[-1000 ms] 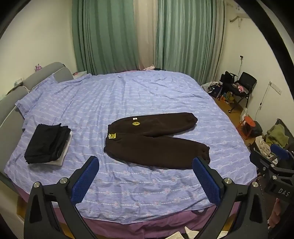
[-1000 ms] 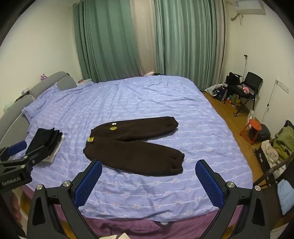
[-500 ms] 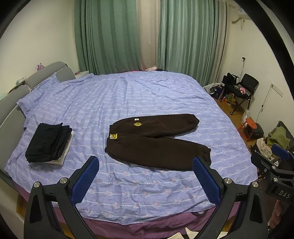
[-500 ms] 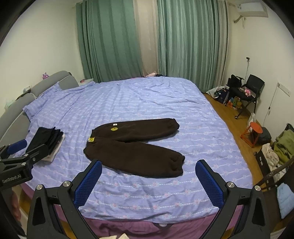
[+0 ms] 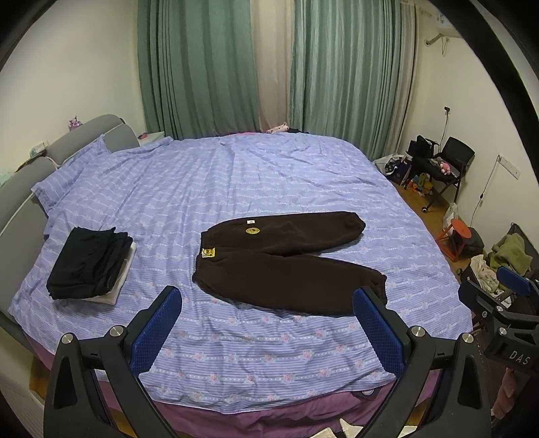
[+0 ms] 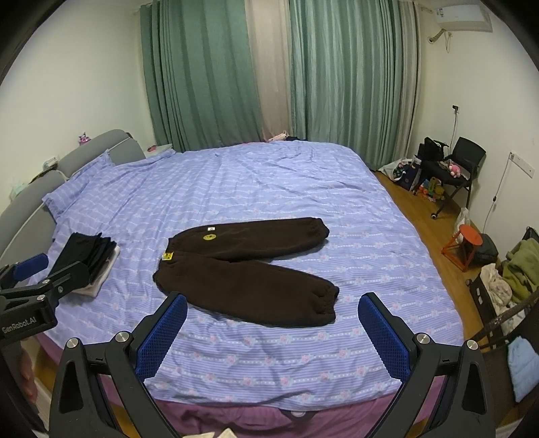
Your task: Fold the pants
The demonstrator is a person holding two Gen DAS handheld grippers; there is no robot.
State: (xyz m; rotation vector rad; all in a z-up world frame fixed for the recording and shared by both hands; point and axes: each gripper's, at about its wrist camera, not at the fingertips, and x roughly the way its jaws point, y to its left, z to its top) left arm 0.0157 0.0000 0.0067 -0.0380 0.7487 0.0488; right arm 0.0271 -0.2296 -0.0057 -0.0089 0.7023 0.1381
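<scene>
Hovering short of the bed (image 5: 269,188), the left tool (image 5: 266,303) and right tool (image 6: 273,310) gape wide, empty. Brown pants (image 5: 283,262) lie flat mid-bed. Only the right view shows the air conditioner (image 6: 461,15).

Your bed (image 5: 269,188) wears a lilac striped cover with small flower rows, lightly creased toward the far side; a purple layer shows under its near edge. Brown pants (image 5: 283,259) lie flat near the middle, waistband to your left, both legs running right and splayed apart, yellow patches at the waist. Well apart, at the left edge, sits a stack of folded dark clothes (image 5: 87,262) on something white. A pillow (image 5: 70,175) in matching fabric rests against the grey headboard (image 5: 20,202).
</scene>
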